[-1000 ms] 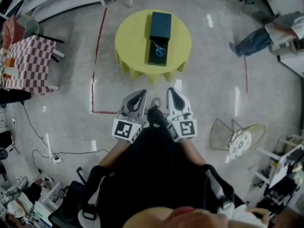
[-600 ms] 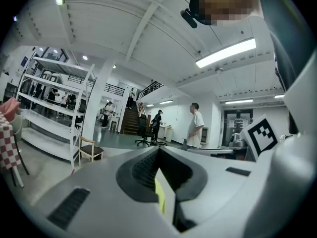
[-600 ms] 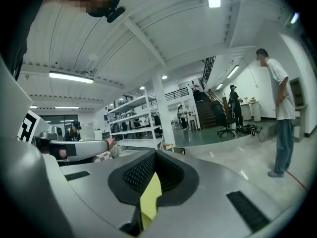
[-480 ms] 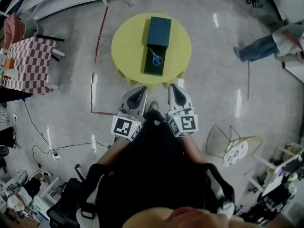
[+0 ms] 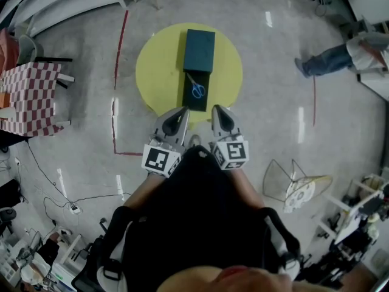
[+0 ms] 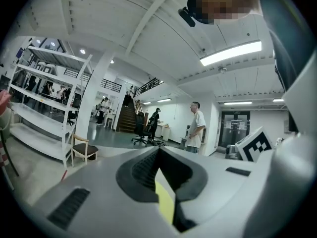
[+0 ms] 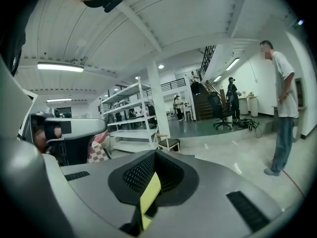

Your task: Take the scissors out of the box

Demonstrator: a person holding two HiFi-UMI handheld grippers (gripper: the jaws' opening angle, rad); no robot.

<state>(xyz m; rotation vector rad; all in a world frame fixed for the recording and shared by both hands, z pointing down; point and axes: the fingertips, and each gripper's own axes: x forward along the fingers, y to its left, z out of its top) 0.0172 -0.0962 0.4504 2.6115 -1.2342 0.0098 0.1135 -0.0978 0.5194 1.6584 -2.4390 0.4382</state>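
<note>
Your left gripper [image 5: 180, 113] and right gripper [image 5: 219, 112] are both closed and empty; the scissors [image 5: 196, 89] in the box [image 5: 189, 100] are probably light, rigid and slick-bladed, so pinch the blue handles near the pivot.

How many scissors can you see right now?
1: blue-handled scissors in the open near half of the dark box on the yellow table. The closed half could hide more.

scissors [image 5: 196, 89]: too small for detail | person [image 5: 328, 58]: cut off at right edge
</note>
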